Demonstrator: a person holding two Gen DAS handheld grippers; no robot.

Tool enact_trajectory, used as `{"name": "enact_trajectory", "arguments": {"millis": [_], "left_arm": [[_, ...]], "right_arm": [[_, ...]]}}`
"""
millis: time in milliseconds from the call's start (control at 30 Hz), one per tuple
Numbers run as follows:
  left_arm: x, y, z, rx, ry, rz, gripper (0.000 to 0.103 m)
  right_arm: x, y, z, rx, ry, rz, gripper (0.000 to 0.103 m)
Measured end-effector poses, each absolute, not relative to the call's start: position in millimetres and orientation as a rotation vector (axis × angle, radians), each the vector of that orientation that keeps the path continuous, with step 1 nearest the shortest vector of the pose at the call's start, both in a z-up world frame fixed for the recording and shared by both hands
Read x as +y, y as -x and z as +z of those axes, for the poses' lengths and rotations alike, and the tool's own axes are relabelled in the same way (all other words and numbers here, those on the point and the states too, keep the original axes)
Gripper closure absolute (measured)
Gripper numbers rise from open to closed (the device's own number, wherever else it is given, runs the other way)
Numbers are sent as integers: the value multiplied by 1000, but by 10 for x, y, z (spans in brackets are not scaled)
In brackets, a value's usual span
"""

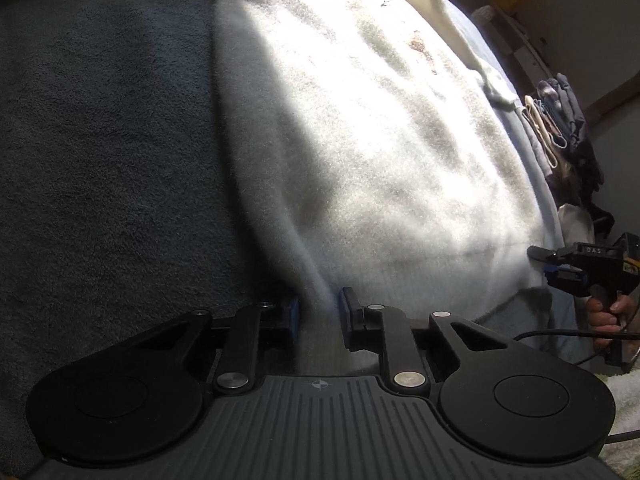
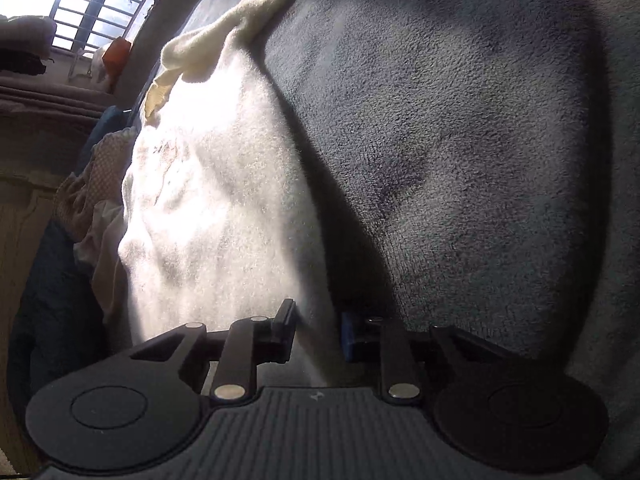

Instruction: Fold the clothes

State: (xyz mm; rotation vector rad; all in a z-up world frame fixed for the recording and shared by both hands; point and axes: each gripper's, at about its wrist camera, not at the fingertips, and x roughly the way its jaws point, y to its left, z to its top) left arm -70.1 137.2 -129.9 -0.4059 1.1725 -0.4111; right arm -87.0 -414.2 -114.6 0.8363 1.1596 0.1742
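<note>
Left wrist view: left gripper (image 1: 318, 316) at lower centre, jaws narrow, nipping the near edge of a white fleecy cloth (image 1: 360, 140). Cloth spread from centre toward upper right, sunlit, lying on a grey plush blanket (image 1: 100, 120) that fills the left side. Right gripper (image 1: 560, 266) at right edge, in a hand (image 1: 608, 314), tips at the cloth's right border; grip not readable from here. Heap of mixed folded garments (image 1: 560, 120) beyond, upper right.

Right wrist view: right gripper (image 2: 318, 330) at lower centre, jaws narrow, pinching the same cloth's edge (image 2: 208, 208); cloth runs up the left half, grey blanket (image 2: 460, 160) on the right. Barred window (image 2: 92, 0) upper left.

Judged step: both corners of one edge secured, start of a fold. Next move calls for lifting both together, keeping the edge taut, carrying it over to the far edge and matching corners before release.
</note>
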Motion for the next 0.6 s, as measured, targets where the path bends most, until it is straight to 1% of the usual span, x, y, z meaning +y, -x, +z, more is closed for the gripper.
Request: {"name": "enact_trajectory", "arguments": {"millis": [67, 133, 200, 267, 333, 400, 467, 600], "left_arm": [[1380, 686, -1233, 1166, 404, -416, 97], [1520, 619, -1026, 1116, 508, -442, 97], [1788, 575, -663, 1025, 611, -464, 99], [2028, 602, -277, 966, 620, -474, 99], [2191, 671, -40, 958, 594, -476, 99], [2180, 729, -48, 1030, 542, -458, 99], [2146, 801, -299, 1148, 492, -433, 99], [1944, 851, -1014, 1328, 422, -405, 99]], "right_arm": [[-4077, 853, -1060, 1141, -800, 165, 95], [-4049, 844, -843, 1082, -789, 193, 95], [-4028, 852, -481, 995, -798, 264, 96], [-4003, 890, -145, 945, -790, 321, 96], [-3969, 948, 130, 930, -775, 361, 96], [-3896, 980, 48, 1023, -754, 345, 96], [-3807, 1010, -141, 1144, -734, 318, 96], [-3765, 1042, -799, 1327, -729, 203, 96]]}}
